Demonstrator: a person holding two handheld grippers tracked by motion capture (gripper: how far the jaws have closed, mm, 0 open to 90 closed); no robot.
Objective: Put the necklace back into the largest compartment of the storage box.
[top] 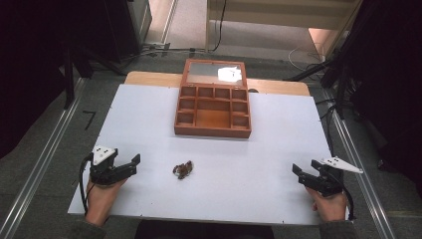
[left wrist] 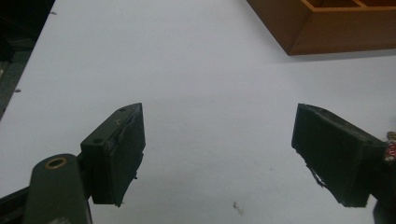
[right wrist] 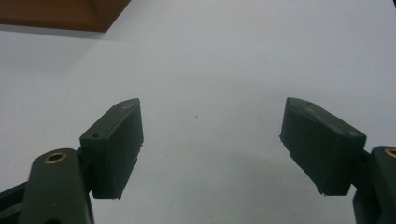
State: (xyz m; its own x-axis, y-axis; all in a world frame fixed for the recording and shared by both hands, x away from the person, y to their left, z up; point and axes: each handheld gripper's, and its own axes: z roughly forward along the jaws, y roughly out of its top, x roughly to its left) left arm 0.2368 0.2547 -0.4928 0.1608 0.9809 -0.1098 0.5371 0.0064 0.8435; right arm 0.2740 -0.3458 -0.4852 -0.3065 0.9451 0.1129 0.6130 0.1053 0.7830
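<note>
Nothing looks started: both the left gripper (top: pixel 130 164) and right gripper (top: pixel 304 172) rest with jaws spread, empty. A small brown clump (top: pixel 183 170) lies right of the left jaws; the open wooden compartment box (top: pixel 213 130) sits well ahead.

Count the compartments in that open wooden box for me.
10 in the wooden box: four small along the back row, two small down each side, one wide strip behind one large centre compartment. All look empty, though the near wall hides some floor.
</note>
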